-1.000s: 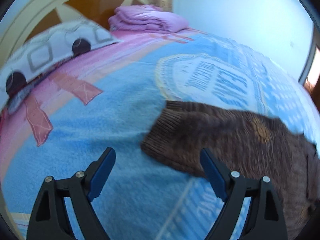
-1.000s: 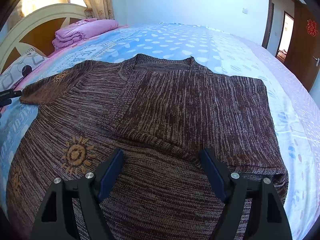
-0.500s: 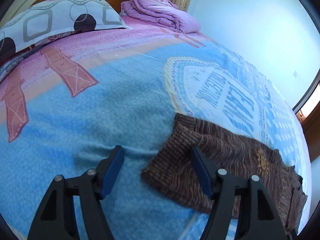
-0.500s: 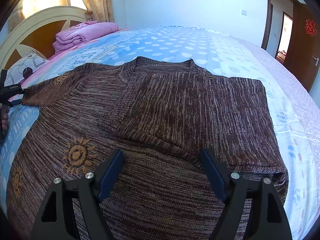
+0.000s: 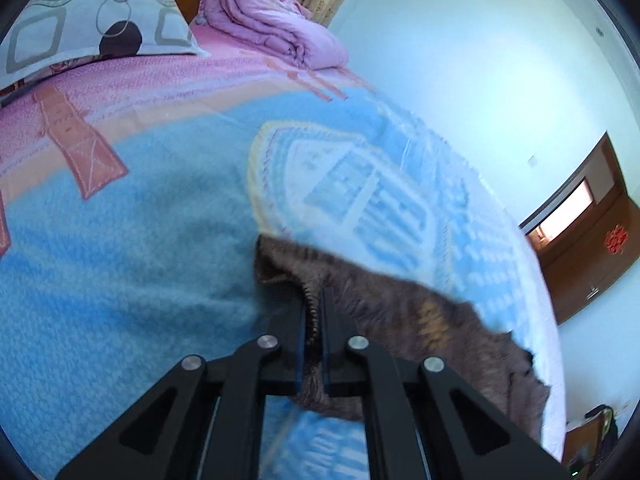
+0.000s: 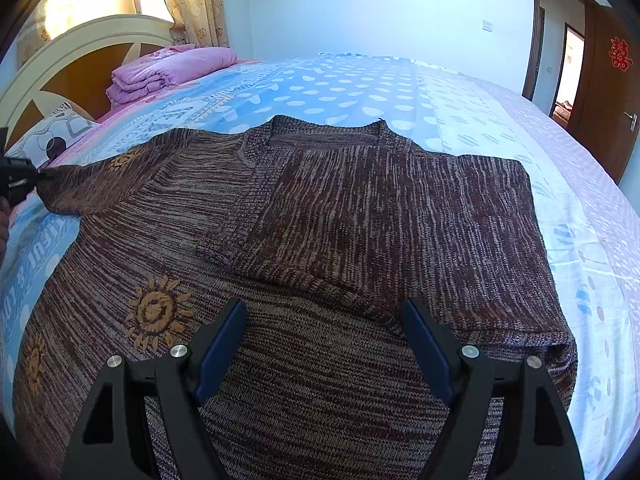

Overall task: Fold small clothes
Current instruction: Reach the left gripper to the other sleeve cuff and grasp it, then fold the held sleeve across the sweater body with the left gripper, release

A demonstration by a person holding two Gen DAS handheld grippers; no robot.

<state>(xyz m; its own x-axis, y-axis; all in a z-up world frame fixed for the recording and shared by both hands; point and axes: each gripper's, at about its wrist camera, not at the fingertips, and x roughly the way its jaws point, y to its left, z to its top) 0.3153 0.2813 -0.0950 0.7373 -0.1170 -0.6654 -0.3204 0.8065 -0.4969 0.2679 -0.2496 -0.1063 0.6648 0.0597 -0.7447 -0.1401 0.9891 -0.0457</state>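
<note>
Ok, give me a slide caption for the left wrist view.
Left gripper shut on the brown sweater's sleeve cuff over the blue bedspread.

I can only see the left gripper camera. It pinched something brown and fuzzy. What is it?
Observer: The cuff of a brown sweater sleeve; the rest lies flat on the bed.
Child: Is the other sleeve sticking out too?
Observer: No, it is already folded across the chest.
Child: What is the other gripper doing?
Observer: The right gripper is open above the sweater's lower part, holding nothing.
Child: Any pictures on it?
Observer: Yes, an orange sun on the front.
</note>
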